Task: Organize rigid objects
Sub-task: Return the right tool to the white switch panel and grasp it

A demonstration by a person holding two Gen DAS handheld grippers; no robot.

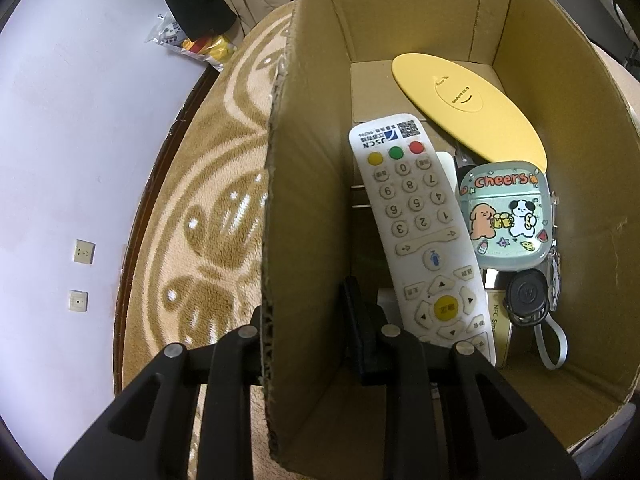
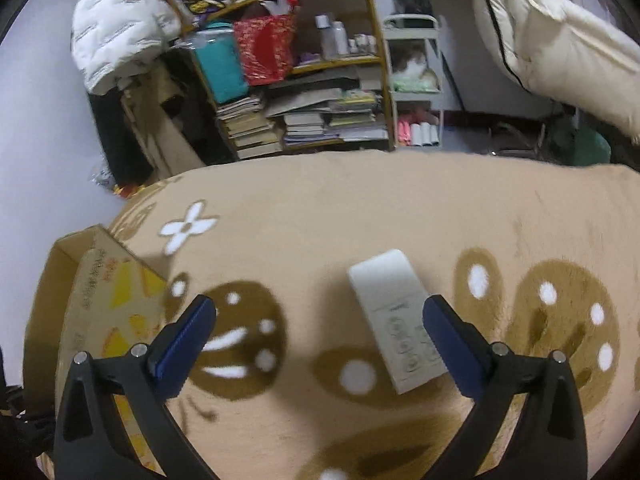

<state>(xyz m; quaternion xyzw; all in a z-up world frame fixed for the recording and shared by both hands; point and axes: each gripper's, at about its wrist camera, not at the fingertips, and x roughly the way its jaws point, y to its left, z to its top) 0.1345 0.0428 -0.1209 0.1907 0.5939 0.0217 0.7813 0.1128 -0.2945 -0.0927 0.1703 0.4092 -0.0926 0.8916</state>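
Holding the cardboard box wall, left gripper is clamped on it. Right gripper is spread wide near the white remote; centre over it before closing.

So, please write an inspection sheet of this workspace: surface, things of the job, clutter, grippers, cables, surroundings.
Surface: patterned tan blanket.
Job's things: cardboard box holding white remote, yellow disc, cartoon case, black key fob; small white remote on blanket.
Clutter: snack bag by the wall.
Grippers: left gripper shut on box wall; right gripper open over small remote.
Cables: nothing seen.
Surroundings: bookshelf, wall sockets.
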